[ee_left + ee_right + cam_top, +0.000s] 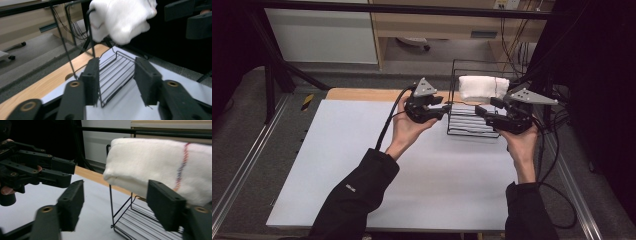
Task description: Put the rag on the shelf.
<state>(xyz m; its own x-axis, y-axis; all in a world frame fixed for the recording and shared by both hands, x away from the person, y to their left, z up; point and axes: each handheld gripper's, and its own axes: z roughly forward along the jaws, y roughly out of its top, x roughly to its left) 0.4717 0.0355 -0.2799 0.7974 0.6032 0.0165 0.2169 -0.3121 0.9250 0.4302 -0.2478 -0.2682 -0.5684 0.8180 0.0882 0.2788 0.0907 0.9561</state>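
The high view looks forward and down from above the person's side of the surface point(362, 165). Each claw view sits low and very near, looking along its own jaws. Both face the wire rack point(112, 75) and the white towel point(160, 162), and the high view shares them too.

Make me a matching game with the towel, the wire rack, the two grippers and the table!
Things:
1. white towel
2. black wire rack
3. left gripper
4. right gripper
5. white table

Places or states:
A. stands on the far edge of the table
B. hangs folded over the top bar of the rack
C. open and empty, at the rack's right side
D. lies under everything, with a wooden strip at its far edge
E. open and empty, at the rack's left side

Pairs: 1-B, 2-A, 3-E, 4-C, 5-D
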